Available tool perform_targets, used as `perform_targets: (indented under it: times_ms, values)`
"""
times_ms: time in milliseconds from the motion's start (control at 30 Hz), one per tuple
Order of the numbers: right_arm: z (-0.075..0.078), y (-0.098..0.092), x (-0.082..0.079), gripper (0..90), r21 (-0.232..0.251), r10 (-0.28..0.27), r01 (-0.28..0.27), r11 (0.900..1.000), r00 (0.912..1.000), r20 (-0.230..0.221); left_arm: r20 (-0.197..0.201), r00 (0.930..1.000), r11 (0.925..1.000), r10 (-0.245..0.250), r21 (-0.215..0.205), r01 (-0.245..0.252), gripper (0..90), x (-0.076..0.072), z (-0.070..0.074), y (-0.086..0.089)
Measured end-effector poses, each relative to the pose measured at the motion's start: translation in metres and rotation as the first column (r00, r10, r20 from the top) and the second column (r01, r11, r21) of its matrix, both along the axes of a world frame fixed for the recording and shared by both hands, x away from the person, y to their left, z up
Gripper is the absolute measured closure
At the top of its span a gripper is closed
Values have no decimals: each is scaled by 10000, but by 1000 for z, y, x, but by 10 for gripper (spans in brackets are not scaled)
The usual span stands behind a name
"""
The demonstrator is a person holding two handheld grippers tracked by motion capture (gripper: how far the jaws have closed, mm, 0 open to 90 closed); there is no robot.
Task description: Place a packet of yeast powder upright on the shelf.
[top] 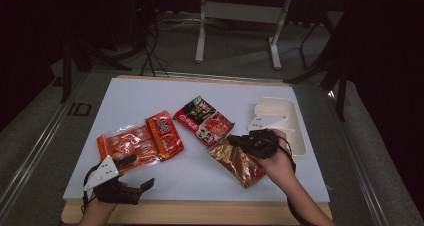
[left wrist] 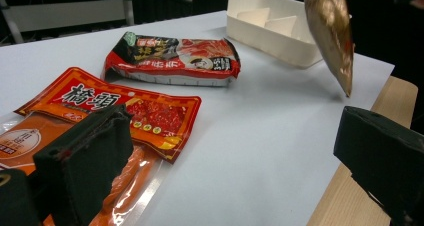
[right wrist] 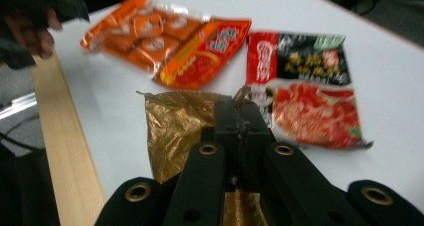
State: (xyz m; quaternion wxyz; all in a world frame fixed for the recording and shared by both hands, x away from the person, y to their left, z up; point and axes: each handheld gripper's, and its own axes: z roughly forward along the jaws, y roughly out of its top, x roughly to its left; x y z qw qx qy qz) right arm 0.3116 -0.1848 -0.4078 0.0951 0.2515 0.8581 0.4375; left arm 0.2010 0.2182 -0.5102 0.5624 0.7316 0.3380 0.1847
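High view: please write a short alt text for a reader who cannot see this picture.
The right gripper is shut on a shiny gold packet above a white table. The left gripper rests open near an orange packet; a red and black packet and a white tray lie farther back.

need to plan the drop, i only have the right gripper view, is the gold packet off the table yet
Observer: Yes; in the left gripper view the gold packet hangs clear above the white table.
Operator: anywhere to put it
Observer: A white tray sits at the table's far right, beside the right claw.
Operator: left claw busy
Observer: No, the left claw is open, holding nothing, by the orange packet.
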Motion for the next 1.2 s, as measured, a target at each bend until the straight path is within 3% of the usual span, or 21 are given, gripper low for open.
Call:
perform_targets:
  times_ms: [333,700,1200]
  values:
    - [30,-4,12,900,648,-459,411,9970,9961,753,26,10000,10000,-5,24,5,19,0,0,0]
    - [41,-6,37,900,1028,-979,882,9908,9908,931,23,10000,10000,0,17,0,19,-1,0,0]
    - [73,-27,78,900,1672,-1921,1682,9715,9715,1390,89,9999,10000,64,-65,-63,19,-1,0,1]
